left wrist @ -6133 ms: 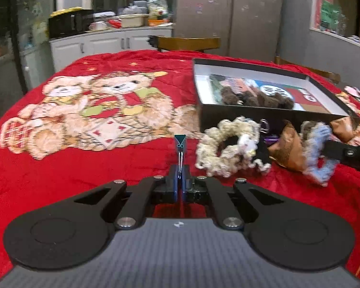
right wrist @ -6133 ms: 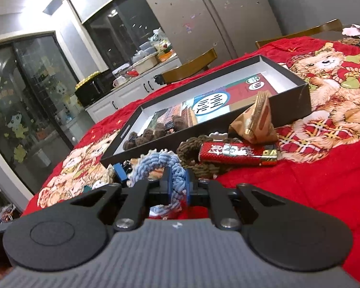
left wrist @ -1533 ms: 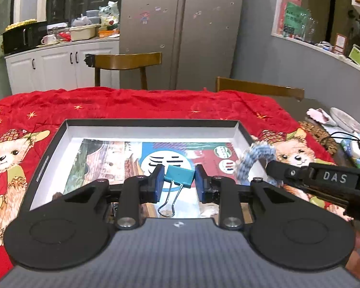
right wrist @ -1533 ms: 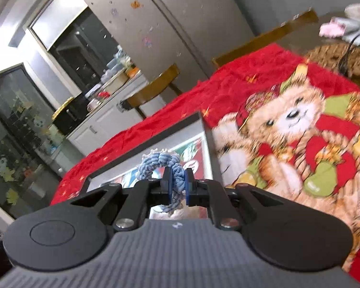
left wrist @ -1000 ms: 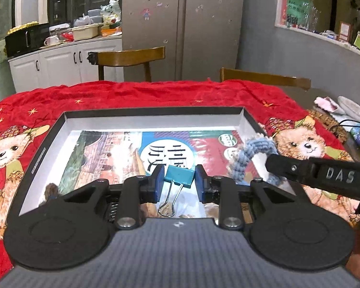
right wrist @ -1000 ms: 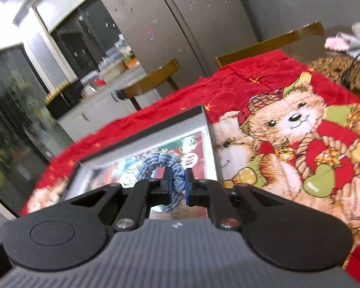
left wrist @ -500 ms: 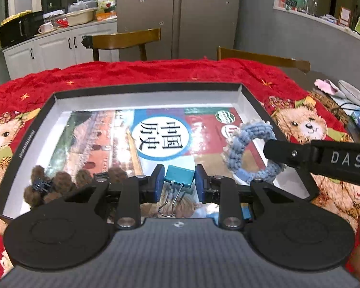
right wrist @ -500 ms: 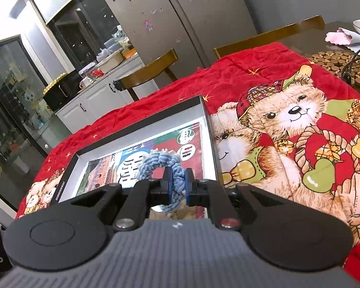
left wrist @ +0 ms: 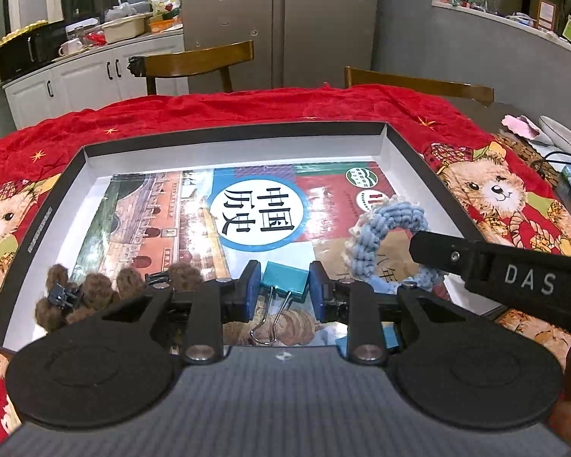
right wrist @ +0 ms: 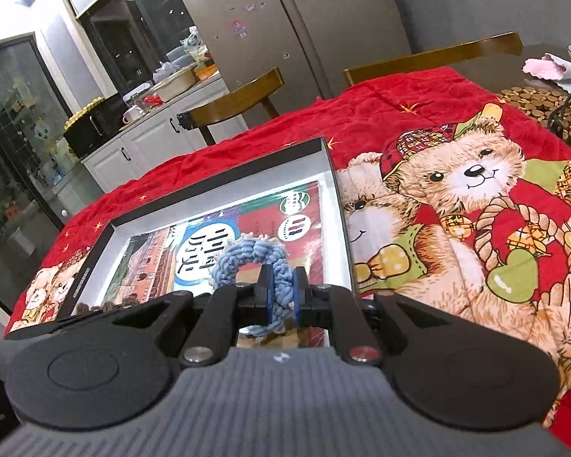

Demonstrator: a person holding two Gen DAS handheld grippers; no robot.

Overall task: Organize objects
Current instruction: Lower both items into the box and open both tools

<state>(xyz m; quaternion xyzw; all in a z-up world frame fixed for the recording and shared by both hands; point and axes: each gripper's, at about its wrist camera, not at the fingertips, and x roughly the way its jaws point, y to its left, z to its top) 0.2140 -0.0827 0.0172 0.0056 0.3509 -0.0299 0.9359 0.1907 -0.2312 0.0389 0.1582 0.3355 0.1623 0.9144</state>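
**Both grippers loaded above the box**

The left gripper (left wrist: 283, 291) clamps a teal binder clip (left wrist: 284, 281), wire handles hanging down. The right gripper (right wrist: 281, 291) pinches a blue crocheted ring (right wrist: 253, 257). Both items hang over the near edge of the black box (left wrist: 232, 131), which contains a book (left wrist: 194, 213) and a brown fuzzy scrunchie (left wrist: 91, 293).

Home kitchen-dining room. Tall grey double-door fridge (left wrist: 281, 23) with stickers and magnets at back. White base cabinets (left wrist: 95, 76) with dark handles, counter crowded with black microwave (left wrist: 30, 53), mugs, tubs, bagged food. Wooden dining chairs (left wrist: 194, 64) pushed up to table draped in red teddy-bear blanket (right wrist: 456, 198). Glass sliding door (right wrist: 15, 144) with cartoon decals on left. Grey half wall with ledge (left wrist: 514, 19) holding cards and small clutter on right.
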